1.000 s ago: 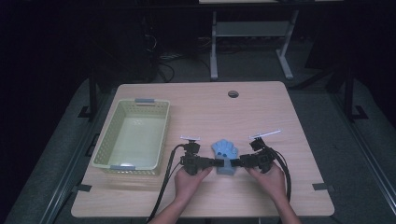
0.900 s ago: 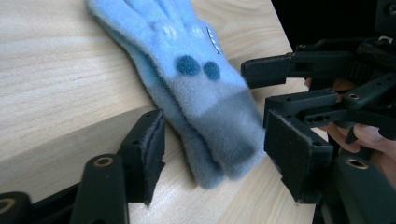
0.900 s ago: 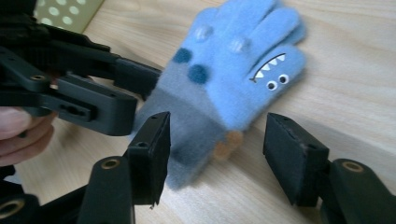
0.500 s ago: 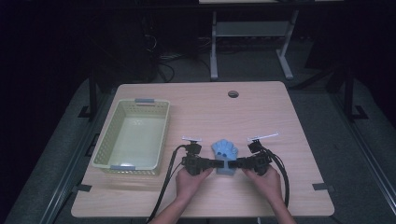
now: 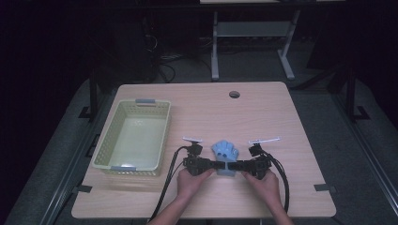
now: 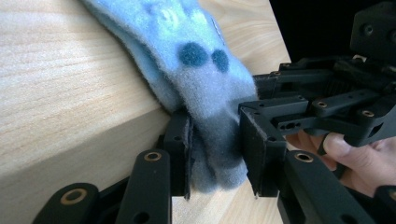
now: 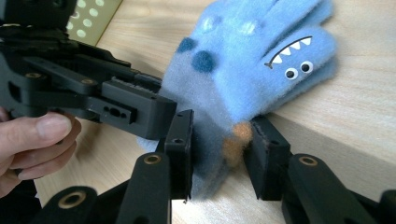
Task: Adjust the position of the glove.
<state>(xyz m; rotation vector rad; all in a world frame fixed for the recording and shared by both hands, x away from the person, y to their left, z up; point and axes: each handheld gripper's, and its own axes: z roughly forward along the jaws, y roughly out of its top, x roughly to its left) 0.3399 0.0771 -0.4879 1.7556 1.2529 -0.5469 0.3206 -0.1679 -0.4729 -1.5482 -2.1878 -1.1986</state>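
Pinching the glove (image 5: 225, 155) from both ends, your left hand-held gripper (image 6: 215, 158) and right hand-held gripper (image 7: 217, 151); right view alone catches its toothy face.

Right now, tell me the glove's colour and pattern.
Light blue glove with dark blue spots, googly eyes and a toothy mouth; clearest in the right gripper view.

From overhead on the person's side, the high camera looked forward and down across the whole table (image 5: 263, 108). Each gripper's camera sat close along its own jaws, facing the other gripper; both shared the blue glove (image 6: 205, 79) between them.
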